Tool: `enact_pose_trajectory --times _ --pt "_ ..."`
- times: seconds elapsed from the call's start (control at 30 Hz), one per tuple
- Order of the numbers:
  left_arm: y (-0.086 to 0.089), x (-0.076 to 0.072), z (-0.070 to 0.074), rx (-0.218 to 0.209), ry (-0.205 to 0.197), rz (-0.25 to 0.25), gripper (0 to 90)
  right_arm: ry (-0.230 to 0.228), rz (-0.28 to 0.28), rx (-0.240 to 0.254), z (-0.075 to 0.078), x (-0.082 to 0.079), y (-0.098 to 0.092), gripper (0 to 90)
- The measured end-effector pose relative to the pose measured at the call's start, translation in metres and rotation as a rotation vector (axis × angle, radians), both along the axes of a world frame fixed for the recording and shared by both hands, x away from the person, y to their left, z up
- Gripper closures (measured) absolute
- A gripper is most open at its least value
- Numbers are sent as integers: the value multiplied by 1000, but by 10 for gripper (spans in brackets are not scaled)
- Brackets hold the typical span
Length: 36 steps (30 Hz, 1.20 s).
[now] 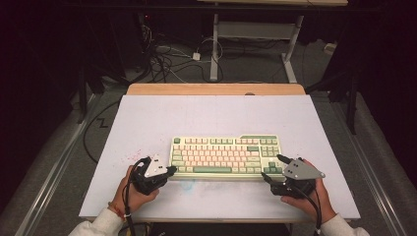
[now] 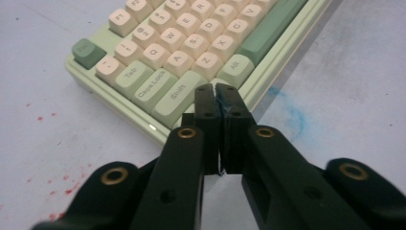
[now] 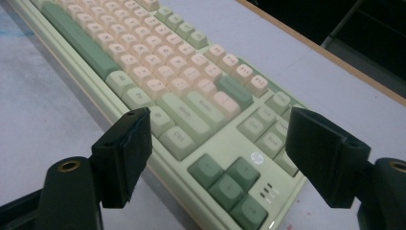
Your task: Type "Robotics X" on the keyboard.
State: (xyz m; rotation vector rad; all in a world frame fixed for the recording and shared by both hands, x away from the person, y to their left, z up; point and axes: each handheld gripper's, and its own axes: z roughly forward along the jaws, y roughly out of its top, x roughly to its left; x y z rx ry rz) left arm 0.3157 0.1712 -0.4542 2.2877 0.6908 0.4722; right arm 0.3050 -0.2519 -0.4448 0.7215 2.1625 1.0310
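Observation:
A pale green keyboard (image 1: 223,156) with cream and green keys lies flat on the white table (image 1: 147,123), near its front. My left gripper (image 1: 172,170) is at the keyboard's front-left corner. In the left gripper view its jaws (image 2: 215,88) are pressed together, with the tips at the corner key between Shift and Alt; I see nothing held. My right gripper (image 1: 271,167) is at the front-right corner. Its jaws (image 3: 219,117) stand wide open, one on each side of the arrow keys (image 3: 230,184), without touching the keyboard (image 3: 158,72).
Red specks (image 1: 132,155) and a blue smear (image 2: 292,115) mark the table by the left gripper. A wooden strip (image 1: 216,89) runs along the far edge. Beyond it are floor cables (image 1: 167,59) and another table's legs (image 1: 215,44). Bare table lies behind the keyboard.

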Motion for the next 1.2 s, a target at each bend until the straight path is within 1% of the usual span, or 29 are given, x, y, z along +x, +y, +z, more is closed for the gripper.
enact_pose_trajectory --times 0.07,0.13,0.2,0.3,0.37,0.47,0.53,0.6,0.67,0.73,0.8,0.83,0.87,0.9,1.07,1.2 --pt "-5 2 1 7 3 -8 875 11 -2 5 -2 -3 -3 245" --pt "-9 5 3 0 10 -16 876 8 -5 -2 -3 -6 -4 245" --pt "-15 8 4 3 10 -22 876 3 -6 -10 -3 -8 -4 245" --pt "-23 13 5 8 14 -31 876 5 -5 3 -2 -9 -6 245" --pt "-28 15 5 16 12 -33 876 3 -8 5 -2 -9 -7 245" --pt "-35 20 5 36 20 -40 876 5 -9 0 -2 -9 -7 245" --pt "-39 23 6 41 24 -44 876 5 -6 -1 -3 -9 -6 245" --pt "-43 26 7 34 27 -47 876 5 -6 -3 -3 -8 -6 245" --pt "-47 29 8 37 30 -49 876 -8 -10 -6 -3 -8 -5 249" --pt "-50 31 8 39 30 -51 875 -7 -7 -8 -3 -8 -5 248" --pt "-54 34 8 34 39 -54 871 -7 -5 -13 -4 -8 -5 248" --pt "-56 35 8 41 37 -56 870 -3 -4 -14 -4 -7 -5 248" --pt "-57 36 8 37 38 -53 867 -2 -4 -17 -5 -8 -4 249" --pt "-59 37 7 39 45 -57 867 -2 -3 -19 -5 -8 -4 249" --pt "-67 43 6 49 50 -63 867 0 -4 -19 -5 -8 -5 249" --pt "-71 47 4 68 50 -63 871 1 -3 -21 -5 -8 -5 249"
